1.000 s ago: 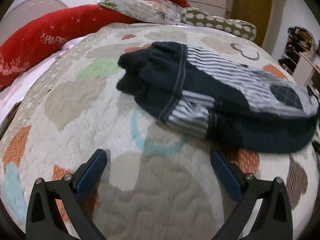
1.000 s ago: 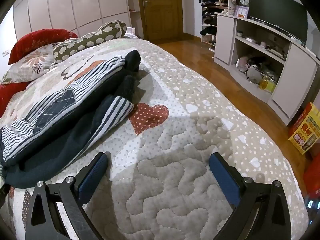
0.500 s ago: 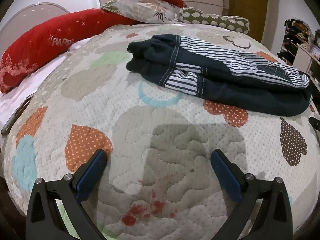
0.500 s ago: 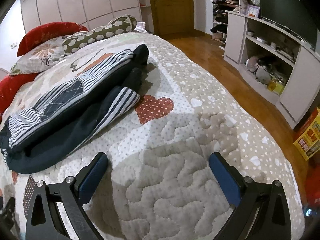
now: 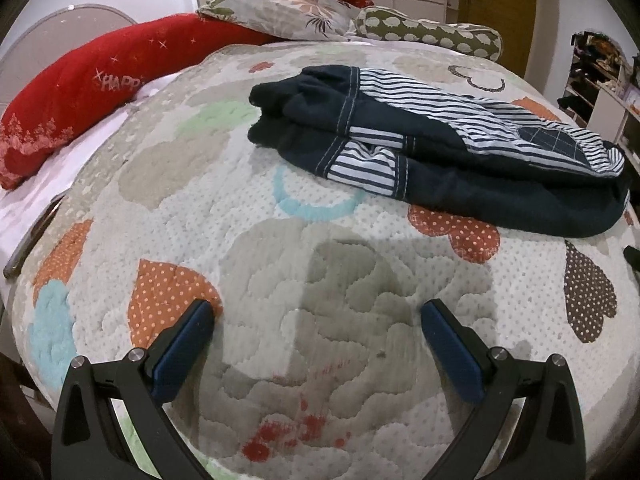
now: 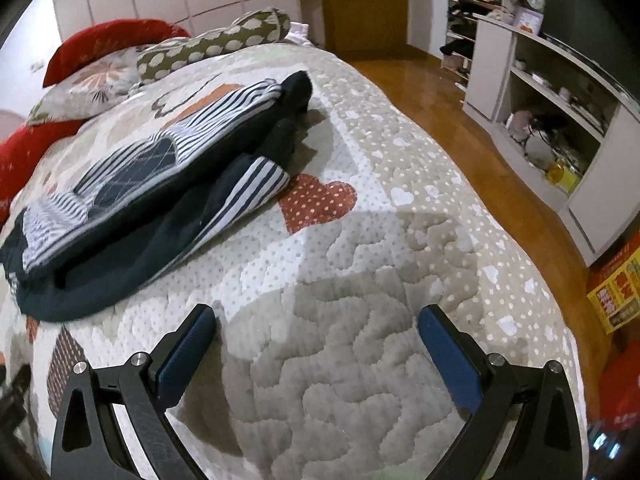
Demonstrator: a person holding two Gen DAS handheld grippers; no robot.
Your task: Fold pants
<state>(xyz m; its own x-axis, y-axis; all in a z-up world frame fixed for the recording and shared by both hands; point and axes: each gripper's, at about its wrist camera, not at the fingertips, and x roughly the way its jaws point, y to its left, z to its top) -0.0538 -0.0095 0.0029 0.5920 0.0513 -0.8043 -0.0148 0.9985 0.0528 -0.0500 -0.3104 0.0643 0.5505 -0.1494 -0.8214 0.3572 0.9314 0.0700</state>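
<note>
Pants, dark navy fabric with striped panels [image 5: 440, 148], lay in a compact folded stack on the heart-patterned quilted bed [image 5: 320, 280], so folding looked finished. Left gripper [image 5: 316, 332], then right gripper [image 6: 316, 332], hovered nearer, jaws spread, empty.

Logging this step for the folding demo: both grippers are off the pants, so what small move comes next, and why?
Probably none on the cloth: hold both grippers back. The navy striped pants already lie doubled in a compact stack on the quilt, and the left gripper and right gripper are open, empty and apart from it. At most, square the lower layer that sticks out.
</note>
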